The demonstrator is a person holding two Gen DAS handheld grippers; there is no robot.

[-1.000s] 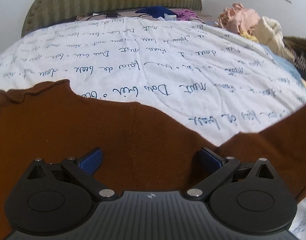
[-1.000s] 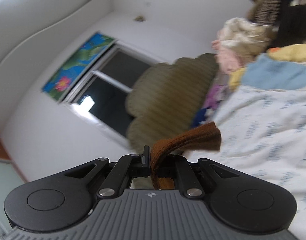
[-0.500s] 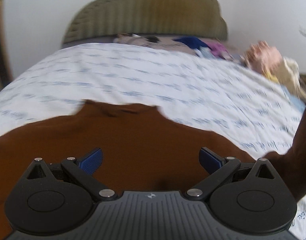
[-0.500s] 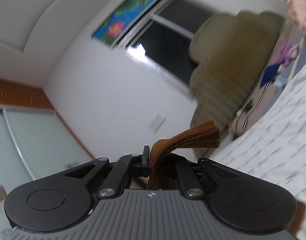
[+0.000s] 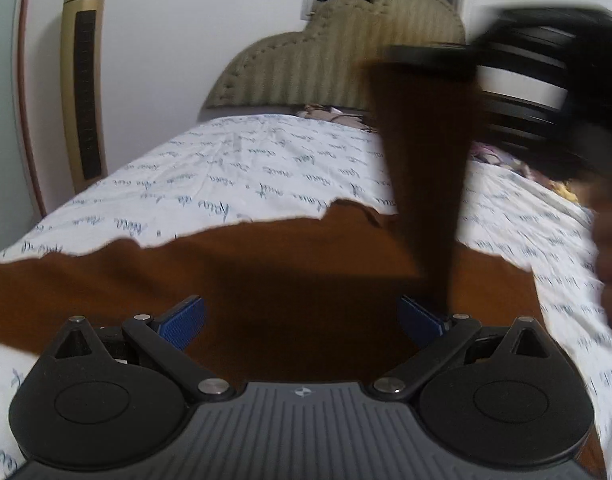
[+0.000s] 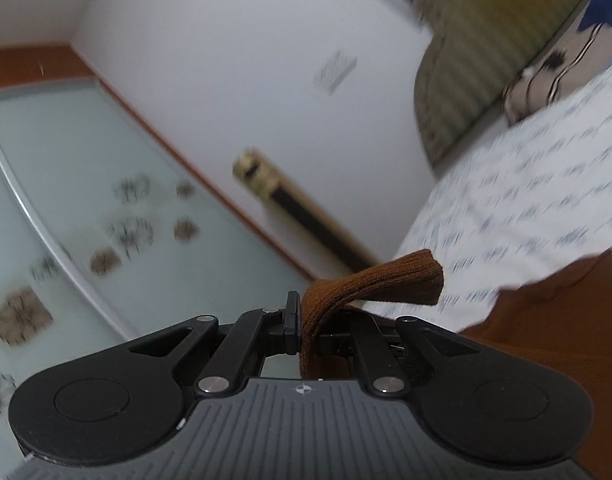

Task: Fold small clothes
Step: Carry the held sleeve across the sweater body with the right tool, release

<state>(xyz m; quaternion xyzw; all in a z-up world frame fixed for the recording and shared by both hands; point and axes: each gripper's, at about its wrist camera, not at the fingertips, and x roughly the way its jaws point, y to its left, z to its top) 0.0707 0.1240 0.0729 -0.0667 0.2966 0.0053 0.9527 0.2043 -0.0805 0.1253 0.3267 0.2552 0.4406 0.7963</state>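
Observation:
A brown knit garment (image 5: 266,272) lies spread on the bed's white script-printed sheet (image 5: 246,176). My left gripper (image 5: 302,320) is open and empty, its blue pads wide apart just above the garment's middle. My right gripper (image 6: 306,328) is shut on a ribbed cuff or edge of the brown garment (image 6: 378,284). In the left wrist view the right gripper (image 5: 538,72) is blurred at the upper right, with a strip of the garment (image 5: 422,184) hanging taut from it down to the cloth on the bed.
A padded olive headboard (image 5: 346,52) stands at the far end of the bed, with a striped pillow (image 6: 546,76) below it. A tall gold floor-standing unit (image 5: 86,80) stands by the wall on the left. A frosted glass door (image 6: 66,220) lies beyond.
My right gripper has swung leftward with the garment's edge, lifting it over the spread cloth. The left wrist view has turned left; the clothes pile at the right is out of sight.

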